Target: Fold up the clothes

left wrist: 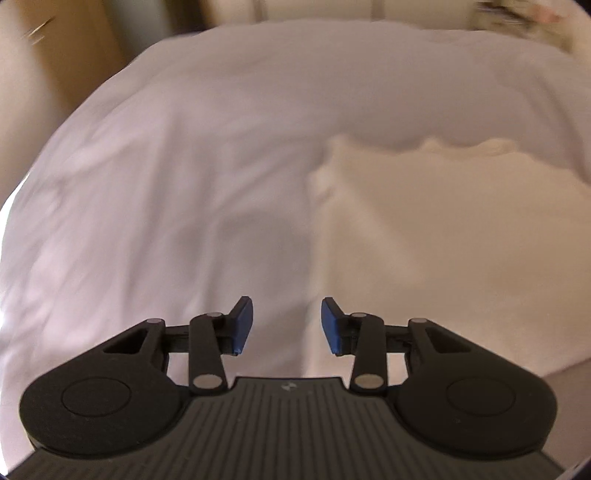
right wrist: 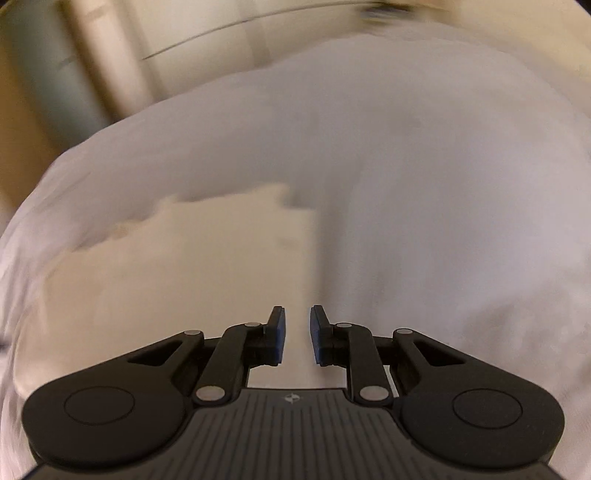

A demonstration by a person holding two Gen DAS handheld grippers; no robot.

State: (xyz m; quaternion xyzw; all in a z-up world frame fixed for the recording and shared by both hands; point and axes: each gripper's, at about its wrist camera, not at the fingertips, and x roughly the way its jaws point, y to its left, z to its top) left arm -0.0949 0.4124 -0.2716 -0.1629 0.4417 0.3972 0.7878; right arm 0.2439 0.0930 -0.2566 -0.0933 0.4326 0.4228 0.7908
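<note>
A cream garment (left wrist: 443,240) lies flat on a white bed sheet (left wrist: 184,166), its far edge wavy. In the left wrist view it fills the right half, and my left gripper (left wrist: 286,319) hovers over its left edge, open, with nothing between the blue pads (left wrist: 242,321). In the right wrist view the same cream garment (right wrist: 166,266) lies to the left on the bed sheet (right wrist: 424,203). My right gripper (right wrist: 297,332) hangs above its right edge, open by a narrow gap that holds no cloth. Both pictures are blurred.
The bed's far edge curves across the top of both views. Beyond it stand pale wooden panels (left wrist: 74,55) and a grey upright surface (right wrist: 44,74). A blurred patterned thing (left wrist: 517,18) lies at the bed's far right corner.
</note>
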